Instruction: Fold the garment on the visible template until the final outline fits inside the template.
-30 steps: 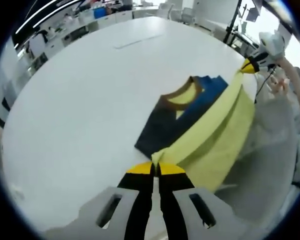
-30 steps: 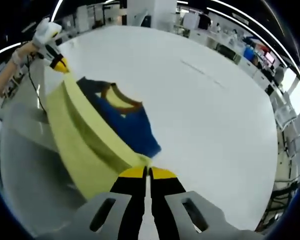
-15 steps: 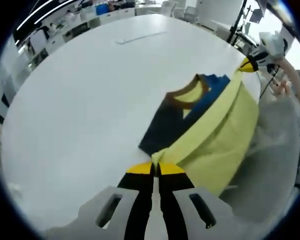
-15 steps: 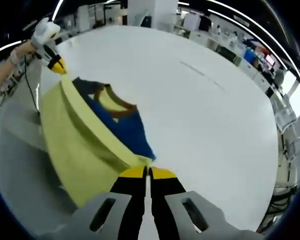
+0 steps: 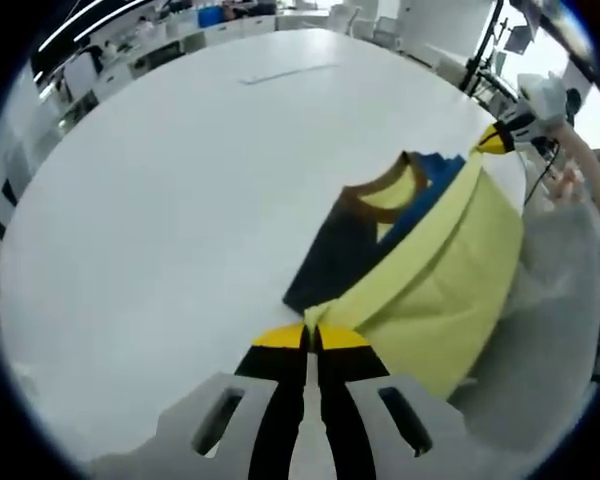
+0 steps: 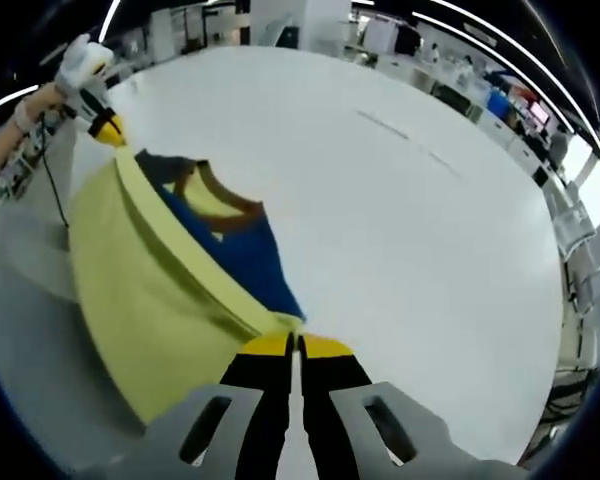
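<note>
Garment (image 5: 420, 270), yellow and blue, lies at the counter (image 5: 180, 200) edge. Left gripper (image 5: 312, 335) and right gripper (image 6: 292, 345) each clamp closed jaws on a yellow corner, stretching it mid-fold. Next move probably: lay this flap over the blue body.

In the right gripper view, the right gripper (image 6: 292, 343) pinches one corner of a yellow and blue T-shirt (image 6: 170, 275) with its jaws closed, while the left gripper (image 6: 107, 128) grips the opposite corner, stretching the fabric near the white table's (image 6: 410, 230) edge.
</note>
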### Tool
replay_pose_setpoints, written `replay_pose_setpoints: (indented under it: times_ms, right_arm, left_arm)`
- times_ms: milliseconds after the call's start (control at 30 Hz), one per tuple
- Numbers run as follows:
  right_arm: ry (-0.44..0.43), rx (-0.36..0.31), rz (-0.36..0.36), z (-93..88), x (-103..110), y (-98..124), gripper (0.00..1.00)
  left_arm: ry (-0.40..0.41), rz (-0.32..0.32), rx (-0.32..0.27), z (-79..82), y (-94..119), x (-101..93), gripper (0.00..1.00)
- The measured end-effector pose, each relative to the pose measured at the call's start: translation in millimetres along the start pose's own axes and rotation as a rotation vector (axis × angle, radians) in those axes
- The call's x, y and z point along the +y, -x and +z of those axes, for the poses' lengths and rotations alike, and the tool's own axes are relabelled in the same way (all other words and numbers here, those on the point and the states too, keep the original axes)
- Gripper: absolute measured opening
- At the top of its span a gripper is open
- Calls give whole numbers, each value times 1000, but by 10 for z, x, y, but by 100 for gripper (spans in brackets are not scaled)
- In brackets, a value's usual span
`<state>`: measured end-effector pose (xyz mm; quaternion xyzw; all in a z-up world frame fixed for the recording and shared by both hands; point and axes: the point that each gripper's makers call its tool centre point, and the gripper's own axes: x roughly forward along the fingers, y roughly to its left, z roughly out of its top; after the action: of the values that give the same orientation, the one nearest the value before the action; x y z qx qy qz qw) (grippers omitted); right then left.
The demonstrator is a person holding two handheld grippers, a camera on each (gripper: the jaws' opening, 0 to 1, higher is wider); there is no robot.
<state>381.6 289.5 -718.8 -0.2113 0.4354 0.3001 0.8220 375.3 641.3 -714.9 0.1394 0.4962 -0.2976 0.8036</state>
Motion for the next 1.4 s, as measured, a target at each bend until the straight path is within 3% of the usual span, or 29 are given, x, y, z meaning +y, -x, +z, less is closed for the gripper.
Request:
replay_pose_setpoints:
  times_ms: [467, 500, 533, 567, 600, 700, 900, 1233, 1400]
  right_arm:
    - [-2, -3, -9, 76, -119, -99, 2]
    - [15, 1, -35, 80, -172, -108, 1]
    - [61, 51, -107, 3, -292, -95, 1]
    - [74, 87, -115, -58, -319, -98, 1]
    - [66, 102, -107, -101, -320, -114, 1]
    - [27, 68, -75, -84, -259, -117, 1]
    - [27, 59, -62, -90, -179, -139, 1]
    - [9, 33, -42, -44, -160, -118, 1]
    - [13, 30, -46, -54, -166, -103, 1]
  left_arm:
    - [9, 5, -3, 84, -97, 93, 0]
    - [10, 9, 3, 74, -109, 105, 0]
    - [-11, 42, 46, 2, -108, 176, 0]
    - [-7, 32, 40, 6, -127, 164, 0]
    - [1, 27, 37, 7, -128, 162, 0]
    - [2, 28, 34, 7, -147, 156, 0]
    - [-15, 37, 53, -9, -216, 159, 0]
    - [-71, 122, -26, 194, -109, 338, 1]
    - [-87, 171, -56, 218, 1, 439, 5]
